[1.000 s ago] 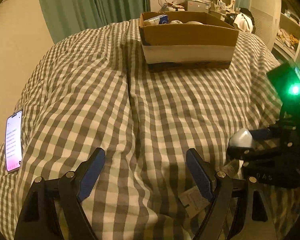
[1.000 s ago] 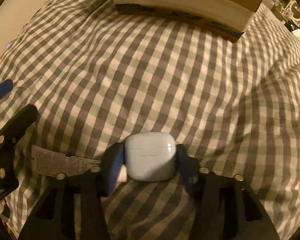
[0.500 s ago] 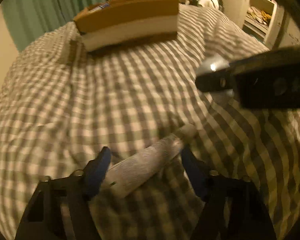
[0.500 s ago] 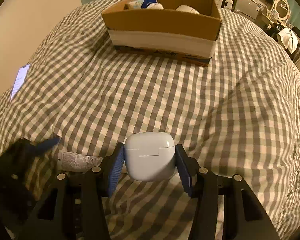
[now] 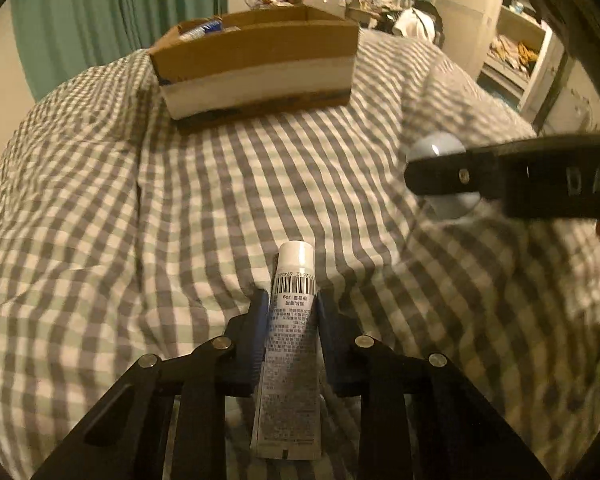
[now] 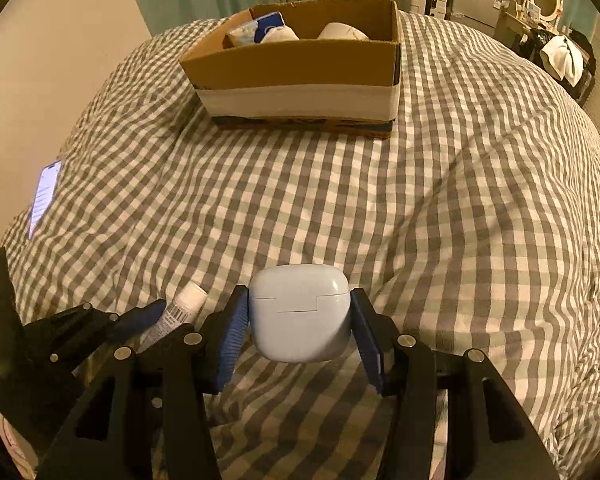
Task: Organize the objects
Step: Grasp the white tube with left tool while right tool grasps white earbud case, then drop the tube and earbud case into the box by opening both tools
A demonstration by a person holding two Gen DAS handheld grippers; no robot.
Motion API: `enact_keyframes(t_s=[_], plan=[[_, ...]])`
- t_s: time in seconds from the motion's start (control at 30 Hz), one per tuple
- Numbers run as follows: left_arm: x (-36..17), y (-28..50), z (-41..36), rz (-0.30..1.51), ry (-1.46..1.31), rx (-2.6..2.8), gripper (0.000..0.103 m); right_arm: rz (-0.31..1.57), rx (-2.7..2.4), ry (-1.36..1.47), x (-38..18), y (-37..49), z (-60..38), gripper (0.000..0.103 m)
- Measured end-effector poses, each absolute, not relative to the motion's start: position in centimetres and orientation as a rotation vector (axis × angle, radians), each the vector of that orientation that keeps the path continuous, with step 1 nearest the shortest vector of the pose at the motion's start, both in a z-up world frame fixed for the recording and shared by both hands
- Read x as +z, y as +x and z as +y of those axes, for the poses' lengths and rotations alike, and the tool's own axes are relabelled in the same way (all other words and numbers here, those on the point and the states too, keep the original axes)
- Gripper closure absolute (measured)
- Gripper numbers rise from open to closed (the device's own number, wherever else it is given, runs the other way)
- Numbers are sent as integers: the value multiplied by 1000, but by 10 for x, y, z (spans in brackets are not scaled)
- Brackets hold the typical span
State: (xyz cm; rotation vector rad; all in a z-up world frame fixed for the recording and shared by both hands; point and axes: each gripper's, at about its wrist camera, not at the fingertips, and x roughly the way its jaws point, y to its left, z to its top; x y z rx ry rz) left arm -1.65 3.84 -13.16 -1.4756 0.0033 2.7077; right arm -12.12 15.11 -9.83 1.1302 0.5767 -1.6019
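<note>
My left gripper (image 5: 292, 300) is shut on a white tube (image 5: 290, 344) with a barcode, cap pointing forward, held above the checked bedspread. My right gripper (image 6: 298, 316) is shut on a pale blue earbud case (image 6: 298, 312), also lifted off the bed. In the left wrist view the right gripper (image 5: 512, 176) with the earbud case (image 5: 436, 148) is to the right. In the right wrist view the left gripper (image 6: 140, 320) and the tube (image 6: 180, 310) are at lower left. An open cardboard box (image 6: 300, 68) with several items inside stands farther up the bed; it also shows in the left wrist view (image 5: 256, 68).
A lit phone (image 6: 44, 196) lies near the bed's left edge. Green curtains (image 5: 100, 20) hang behind the bed. Shelves and cluttered furniture (image 5: 516, 44) stand at the back right. The checked bedspread (image 6: 340, 208) lies between the grippers and the box.
My left gripper closed on the tube and lifted it, now pointing toward the box. My right gripper rose from the bed with the earbud case.
</note>
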Motion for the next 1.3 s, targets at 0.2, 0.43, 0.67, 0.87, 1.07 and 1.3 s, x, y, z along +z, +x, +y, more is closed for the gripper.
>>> enact_keyframes(t_s=[0.2, 0.43, 0.67, 0.87, 1.07, 1.3], plan=[[-105, -16, 24, -87, -1460, 2731, 79, 558, -1609, 1082, -75, -110, 157, 53], [-70, -8, 14, -105, -1376, 2790, 79, 529, -1637, 1040, -52, -102, 166, 53], [-37, -20, 8, -80, -1301, 2842, 79, 524, -1653, 983, -29, -95, 167, 53], [-7, -44, 1, -51, -1242, 2884, 79, 513, -1673, 911, 0, -98, 159, 53], [19, -78, -5, -25, -1187, 2922, 79, 485, -1677, 845, 28, -111, 137, 53], [35, -136, -19, 11, -1164, 2962, 79, 461, -1697, 789, 52, -141, 92, 53]])
